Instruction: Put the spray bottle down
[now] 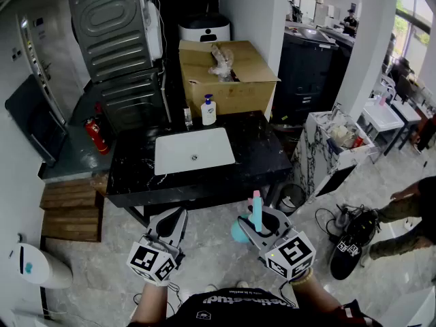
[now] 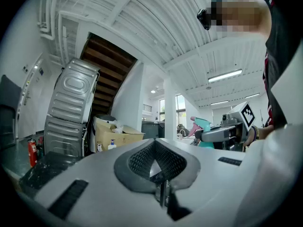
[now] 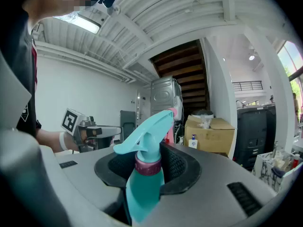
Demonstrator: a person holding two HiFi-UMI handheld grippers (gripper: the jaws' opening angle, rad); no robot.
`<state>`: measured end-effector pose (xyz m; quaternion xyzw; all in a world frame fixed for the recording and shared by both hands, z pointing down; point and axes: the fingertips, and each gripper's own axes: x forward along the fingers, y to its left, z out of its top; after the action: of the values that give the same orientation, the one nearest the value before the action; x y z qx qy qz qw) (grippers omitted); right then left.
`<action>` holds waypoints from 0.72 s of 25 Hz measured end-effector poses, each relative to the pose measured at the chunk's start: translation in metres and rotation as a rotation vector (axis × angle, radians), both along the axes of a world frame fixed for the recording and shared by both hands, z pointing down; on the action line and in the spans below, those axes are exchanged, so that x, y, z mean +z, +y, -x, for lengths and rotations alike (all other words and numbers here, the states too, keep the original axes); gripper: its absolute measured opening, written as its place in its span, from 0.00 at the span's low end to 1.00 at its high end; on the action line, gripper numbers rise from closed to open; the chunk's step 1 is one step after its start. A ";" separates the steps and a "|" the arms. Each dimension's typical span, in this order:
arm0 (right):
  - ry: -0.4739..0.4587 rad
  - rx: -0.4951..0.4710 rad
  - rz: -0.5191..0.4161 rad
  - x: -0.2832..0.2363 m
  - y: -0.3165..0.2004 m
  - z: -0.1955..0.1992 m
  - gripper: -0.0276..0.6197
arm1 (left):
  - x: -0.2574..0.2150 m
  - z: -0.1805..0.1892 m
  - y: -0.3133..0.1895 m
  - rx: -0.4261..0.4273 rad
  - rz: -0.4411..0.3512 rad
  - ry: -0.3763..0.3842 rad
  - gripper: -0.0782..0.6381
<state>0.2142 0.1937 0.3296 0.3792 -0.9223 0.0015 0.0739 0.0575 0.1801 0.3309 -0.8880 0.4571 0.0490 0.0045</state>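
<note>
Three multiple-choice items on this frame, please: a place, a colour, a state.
1. Where does the pump bottle stand? A on a chair; B on the counter behind the sink; C in the sink.
2. The spray bottle's body is: A teal; B yellow; C black.
3. The right gripper is: A open and empty; B out of view; C shut on the spray bottle.
Key: B, it stands at the counter's back edge; A, teal in the head view; C, the jaws clamp it below its collar.
</note>
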 end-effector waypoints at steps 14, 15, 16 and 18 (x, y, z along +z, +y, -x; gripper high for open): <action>0.023 0.013 -0.017 0.002 -0.003 0.006 0.30 | -0.001 0.005 -0.001 -0.009 -0.003 0.010 0.13; 0.023 0.022 -0.015 0.002 -0.004 0.006 0.30 | -0.001 0.006 -0.001 -0.009 -0.003 0.011 0.13; 0.016 0.024 -0.009 0.002 -0.005 0.006 0.30 | -0.001 0.007 -0.001 -0.007 -0.004 0.010 0.13; 0.003 0.015 -0.002 0.000 -0.004 0.009 0.30 | -0.001 0.008 0.000 0.004 -0.012 0.005 0.13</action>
<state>0.2053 0.1897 0.3300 0.3860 -0.9194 0.0005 0.0749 0.0497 0.1798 0.3298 -0.8889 0.4549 0.0538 0.0084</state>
